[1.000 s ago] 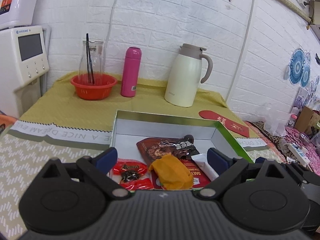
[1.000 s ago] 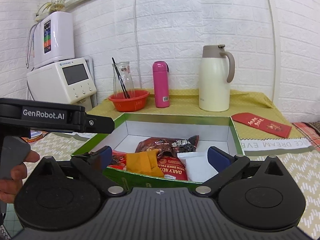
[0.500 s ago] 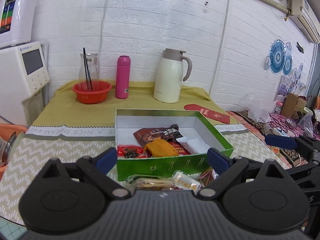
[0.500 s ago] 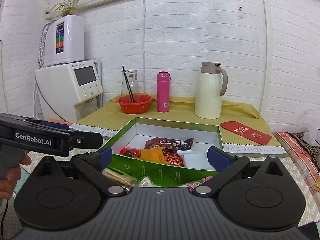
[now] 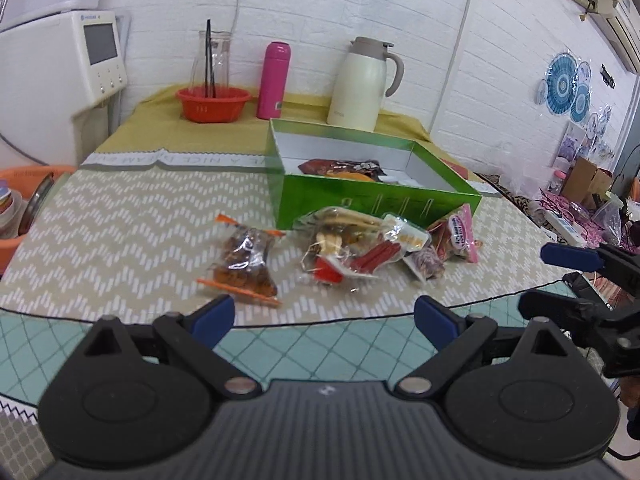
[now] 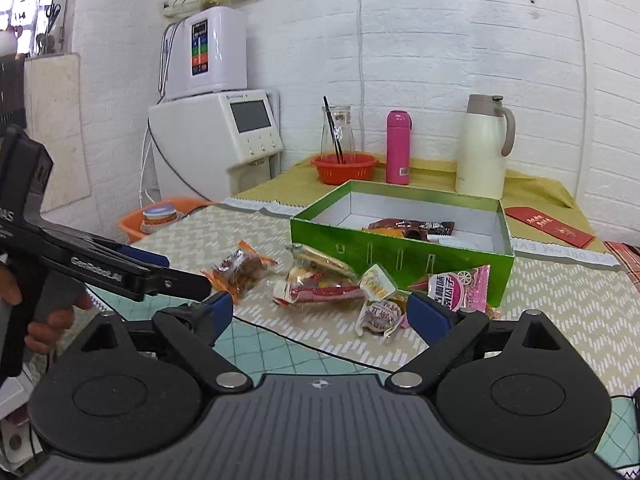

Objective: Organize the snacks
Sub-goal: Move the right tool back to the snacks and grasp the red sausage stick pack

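Snacks are partly sorted: several packets lie in the green box (image 5: 372,200), while loose packets (image 5: 360,248) are left on the worktop (image 5: 120,220) near it. Both grippers' fingers are spread, empty.

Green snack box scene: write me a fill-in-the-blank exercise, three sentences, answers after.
1. The green box has no lid on and is ____ at the top.
2. The pink flask stands between the red basket and the ____ jug.
3. Both the left claw and the right claw hold ____.

Answers: open; cream; nothing
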{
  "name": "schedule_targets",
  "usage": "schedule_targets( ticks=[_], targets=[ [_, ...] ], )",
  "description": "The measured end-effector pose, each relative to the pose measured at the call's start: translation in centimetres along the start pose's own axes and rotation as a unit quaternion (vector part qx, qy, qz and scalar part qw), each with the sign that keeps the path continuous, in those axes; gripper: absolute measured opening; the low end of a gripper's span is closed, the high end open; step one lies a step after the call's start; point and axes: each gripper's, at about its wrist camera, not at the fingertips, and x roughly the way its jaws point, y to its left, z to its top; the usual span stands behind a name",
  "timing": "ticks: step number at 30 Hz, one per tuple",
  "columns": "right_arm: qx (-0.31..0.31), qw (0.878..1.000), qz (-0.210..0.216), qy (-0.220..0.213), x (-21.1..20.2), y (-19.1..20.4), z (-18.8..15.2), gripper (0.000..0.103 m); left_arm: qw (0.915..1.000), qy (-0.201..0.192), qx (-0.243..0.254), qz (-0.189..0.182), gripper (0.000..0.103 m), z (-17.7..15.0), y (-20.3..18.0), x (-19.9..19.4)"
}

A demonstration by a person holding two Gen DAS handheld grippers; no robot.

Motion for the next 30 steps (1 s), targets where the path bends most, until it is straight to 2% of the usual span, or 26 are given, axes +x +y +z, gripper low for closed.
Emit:
schedule_targets(
  ticks=[4,9,14,16,18,19,21,23,25,26,30],
  targets=[
    [0.013,0.999,0.021,0.031,3.5,0.3,-0.5,0.103,0.9994,-0.001,-0.032,0.010,0.095,-0.6,2.6,-0.9],
    [-0.006,0.999,0.010,0.042,7.1,1.3,-0.6,0.103,0.9983,0.006,-0.051,0.028,0.095,-1.3,5.0,-1.3],
    [-0.088,0.995,-0.013,0.042,10.0,2.5,-0.5,0.103,0.9978,0.015,-0.064,0.012,0.095,-1.8,5.7,-1.1],
    [-0.134,0.989,-0.011,0.064,11.5,3.0,-0.7,0.103,0.9976,0.017,-0.067,0.002,0.095,-1.8,5.6,-0.8],
    [-0.185,0.980,-0.026,0.068,12.5,3.8,-1.3,0.103,0.9976,0.018,-0.067,-0.001,0.095,-1.7,5.5,-0.5],
    [-0.206,0.975,-0.038,0.069,12.9,4.0,-1.5,0.100,0.9977,0.018,-0.065,-0.004,0.095,-1.6,5.3,-0.3],
    [-0.216,0.973,-0.051,0.063,13.0,3.9,-1.7,0.054,0.9979,0.020,-0.061,-0.009,0.095,-1.4,5.0,0.1],
    [-0.201,0.977,-0.055,0.048,11.9,3.6,-1.4,0.046,0.9979,0.023,-0.059,-0.013,0.095,-1.3,4.7,0.3],
    [-0.193,0.980,-0.039,0.039,10.2,3.5,-1.4,0.041,0.9979,0.027,-0.055,-0.021,0.095,-1.2,4.3,0.7],
    [-0.197,0.979,-0.028,0.040,9.3,3.6,-1.6,0.036,0.9979,0.029,-0.053,-0.025,0.095,-1.1,4.0,0.9],
    [-0.231,0.972,0.001,0.051,5.8,4.1,-3.5,0.035,0.9971,0.037,-0.034,-0.057,0.095,-0.9,2.3,1.9]
  ],
)
